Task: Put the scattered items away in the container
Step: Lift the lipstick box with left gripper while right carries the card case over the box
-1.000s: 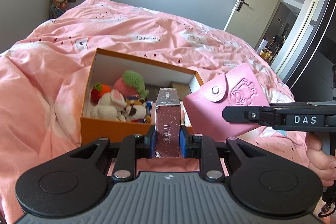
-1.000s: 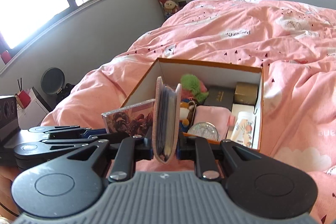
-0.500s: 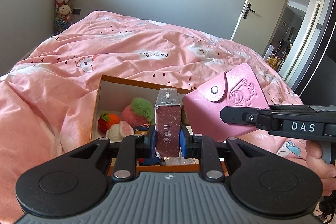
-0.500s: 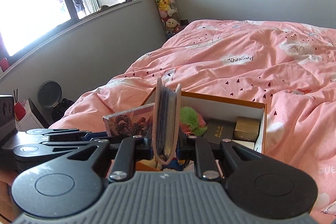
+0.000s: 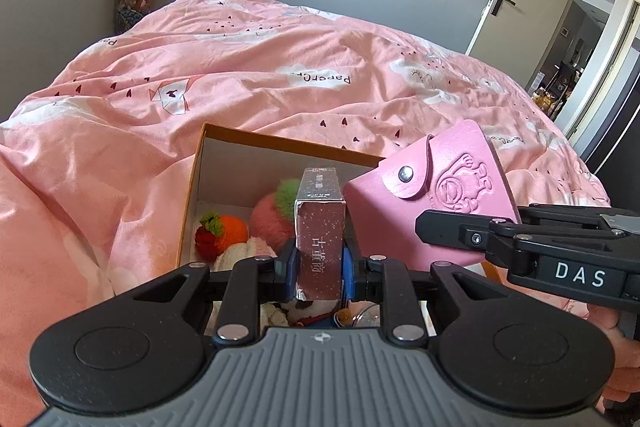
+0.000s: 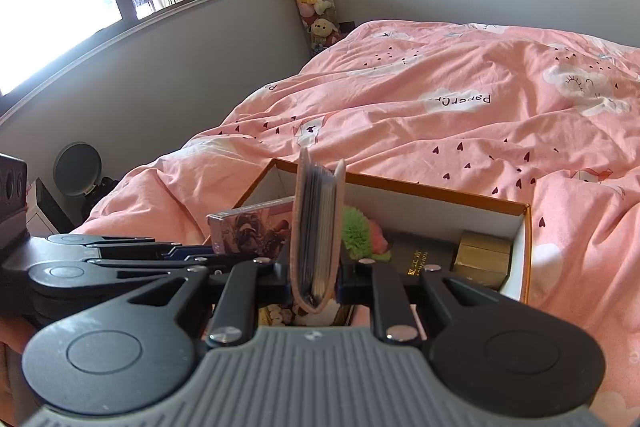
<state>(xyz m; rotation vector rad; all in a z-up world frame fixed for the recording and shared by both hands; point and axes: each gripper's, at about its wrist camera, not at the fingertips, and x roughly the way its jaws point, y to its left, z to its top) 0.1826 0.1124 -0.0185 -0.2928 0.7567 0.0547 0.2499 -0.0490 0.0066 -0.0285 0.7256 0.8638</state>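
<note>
Over the open orange box (image 5: 192, 195) on the pink bed (image 5: 280, 67), two items hang ready to go in. The small maroon carton (image 5: 320, 239) stands on end in the left claw (image 5: 319, 267), its long axis running away from the camera and up, its printed narrow face toward the lens; the pads clamp its two broad sides near the lower end, a narrow grip that keeps it from twisting. Beside it on the right, the pink card wallet (image 5: 432, 195) is pinched by the right claw (image 6: 316, 279), snap flap facing the left camera; seen from the right wrist view, the wallet (image 6: 318, 227) is edge-on, spine down between the pads, card sleeves fanned upward. Both are held upright, probably so each can slide into a slim gap between what is already inside.

Inside the box lie a knitted orange fruit (image 5: 224, 231), a pink-and-green plush (image 5: 276, 211), a dark book (image 6: 420, 259) and a gold box (image 6: 484, 259). The near half is hidden under the claws, so free space there cannot be judged.
</note>
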